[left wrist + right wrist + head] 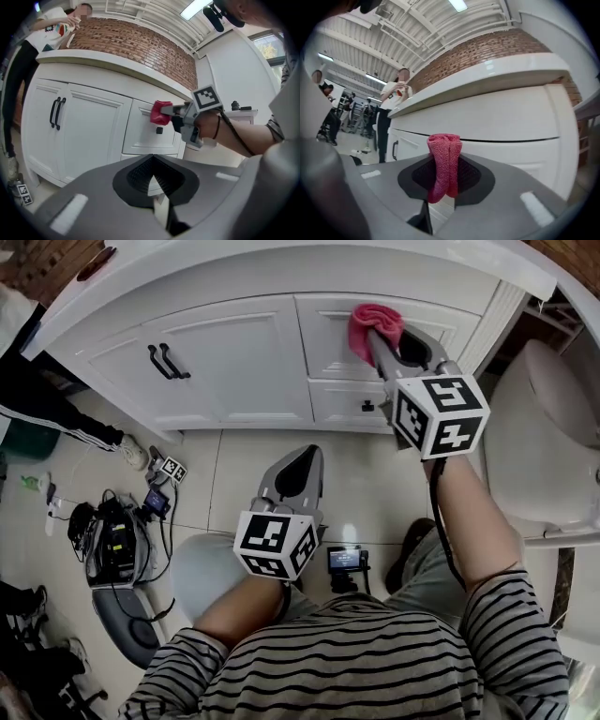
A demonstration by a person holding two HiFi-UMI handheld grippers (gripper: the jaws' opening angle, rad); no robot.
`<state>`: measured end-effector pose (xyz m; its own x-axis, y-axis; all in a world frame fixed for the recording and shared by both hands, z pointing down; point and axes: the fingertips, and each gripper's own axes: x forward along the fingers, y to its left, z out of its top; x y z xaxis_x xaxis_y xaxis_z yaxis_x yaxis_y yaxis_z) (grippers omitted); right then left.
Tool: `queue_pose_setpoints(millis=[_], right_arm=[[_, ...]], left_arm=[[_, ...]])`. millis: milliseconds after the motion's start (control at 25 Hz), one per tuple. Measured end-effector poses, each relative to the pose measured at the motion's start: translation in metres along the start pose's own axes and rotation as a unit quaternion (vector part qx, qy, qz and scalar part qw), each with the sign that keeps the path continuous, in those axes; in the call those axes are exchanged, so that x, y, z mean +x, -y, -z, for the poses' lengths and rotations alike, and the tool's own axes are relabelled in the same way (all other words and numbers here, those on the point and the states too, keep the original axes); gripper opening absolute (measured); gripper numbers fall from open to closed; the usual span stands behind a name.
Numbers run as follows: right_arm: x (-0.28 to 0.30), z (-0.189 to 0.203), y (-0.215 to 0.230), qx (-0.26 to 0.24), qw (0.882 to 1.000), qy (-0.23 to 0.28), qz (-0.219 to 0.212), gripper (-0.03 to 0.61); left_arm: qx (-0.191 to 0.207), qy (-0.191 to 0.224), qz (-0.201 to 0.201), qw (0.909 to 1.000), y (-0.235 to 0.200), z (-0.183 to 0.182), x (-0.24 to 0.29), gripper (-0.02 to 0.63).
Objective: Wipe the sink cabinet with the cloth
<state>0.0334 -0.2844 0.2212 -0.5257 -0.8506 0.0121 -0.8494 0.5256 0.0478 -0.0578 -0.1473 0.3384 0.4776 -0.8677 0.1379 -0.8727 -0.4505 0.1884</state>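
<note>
A folded pink cloth (372, 327) is pinched in my right gripper (380, 338), which is shut on it and holds it against the upper drawer front of the white sink cabinet (234, 362). In the right gripper view the cloth (444, 166) stands up between the jaws, close to the cabinet (497, 122). The left gripper view shows the cloth (160, 113) pressed on the drawer above a small black knob (159, 131). My left gripper (302, 461) hangs lower, over the floor, shut with nothing in it; its jaws (157, 187) meet in its own view.
Two black door handles (166, 362) sit on the cabinet's left doors. A white toilet (544, 437) stands at the right. Bags and gear (112, 545) lie on the tiled floor at left. A person (393, 110) stands beyond the counter's far end.
</note>
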Motion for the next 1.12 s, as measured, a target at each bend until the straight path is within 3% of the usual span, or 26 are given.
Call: queue_pose_setpoints(millis=[120, 320, 600, 920, 1040, 1120], right_arm=[[0.046, 0.011, -0.053, -0.037, 0.998, -0.018, -0.052, 0.091], [0.063, 0.018, -0.053, -0.064, 0.996, -0.033, -0.050, 0.092], [0.010, 0.033, 0.026, -0.033, 0.998, -0.037, 0.033, 0.092], [-0.065, 0.045, 0.126, -0.015, 0.989, -0.058, 0.138, 0.094], [-0.081, 0.048, 0.134, -0.001, 0.984, -0.056, 0.172, 0.088], [-0.074, 0.045, 0.112, 0.018, 0.987, -0.043, 0.153, 0.087]], left_arm=[[0.003, 0.000, -0.009, 1.0000, -0.006, 0.000, -0.003, 0.000], [0.002, 0.001, -0.019, 0.9998, -0.015, -0.002, -0.005, 0.000], [0.010, -0.003, -0.009, 0.9999, -0.010, 0.002, -0.003, 0.000], [0.019, -0.009, -0.013, 0.9997, -0.005, 0.005, 0.000, 0.000], [0.017, -0.007, -0.009, 0.9998, -0.003, 0.004, 0.001, 0.000], [0.015, -0.004, -0.005, 0.9999, -0.001, 0.003, 0.001, 0.000]])
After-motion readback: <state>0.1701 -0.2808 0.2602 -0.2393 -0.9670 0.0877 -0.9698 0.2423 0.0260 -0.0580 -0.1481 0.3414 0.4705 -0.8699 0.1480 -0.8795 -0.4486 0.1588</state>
